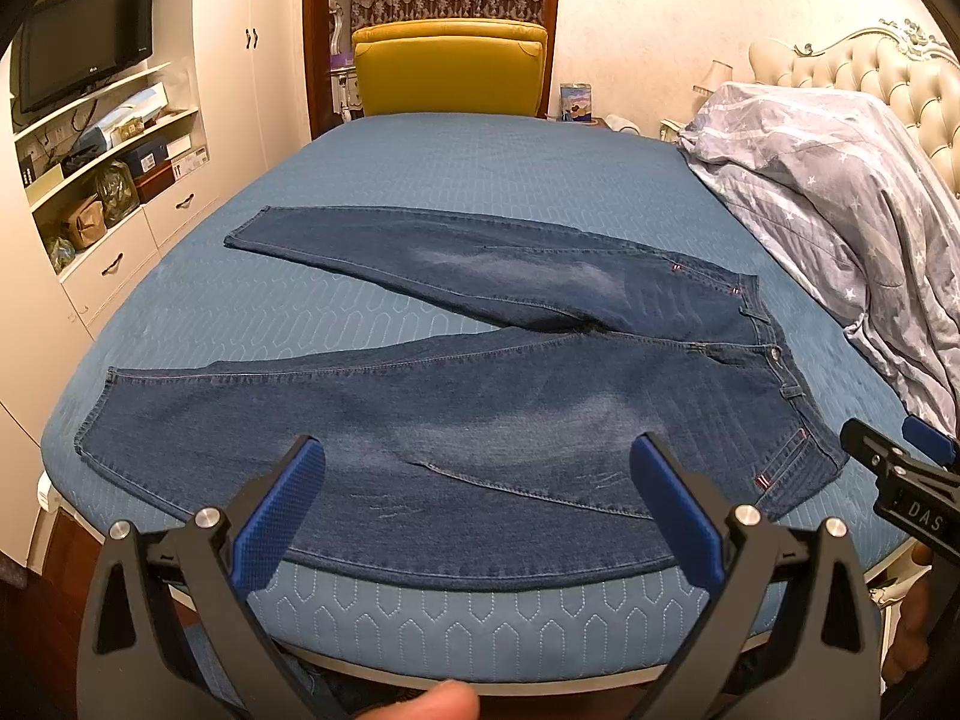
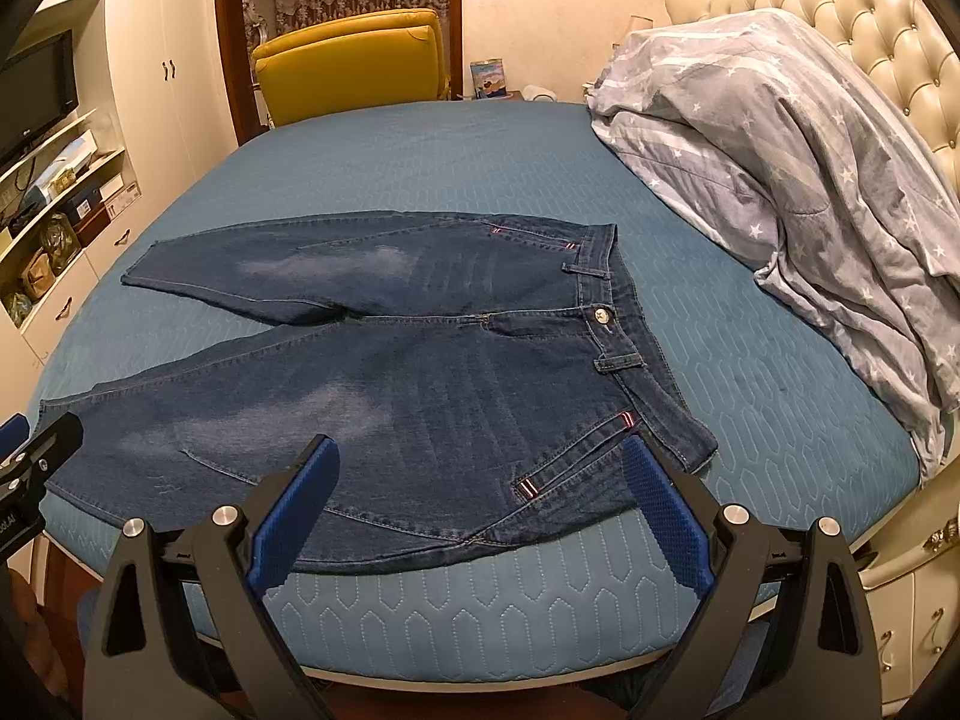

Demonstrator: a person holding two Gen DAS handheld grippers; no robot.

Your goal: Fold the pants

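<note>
Blue jeans (image 1: 480, 396) (image 2: 420, 372) lie flat on the blue bed cover (image 1: 468, 168) (image 2: 420, 168). The waistband points right and the two legs spread toward the left in a V. My left gripper (image 1: 480, 450) stands open above the near leg at the bed's front edge, nothing between its blue pads. My right gripper (image 2: 480, 450) also stands open, over the near hip and pocket area. The tip of the right gripper (image 1: 900, 468) shows at the right edge of the left wrist view; the left gripper's tip (image 2: 36, 456) shows at the left edge of the right wrist view.
A crumpled grey star-print duvet (image 1: 840, 192) (image 2: 780, 168) is heaped at the headboard end on the right. A yellow chair (image 1: 450, 66) (image 2: 354, 60) stands behind the bed. White shelves with a TV (image 1: 84, 42) line the left wall. A thumb (image 1: 444, 702) shows at the bottom.
</note>
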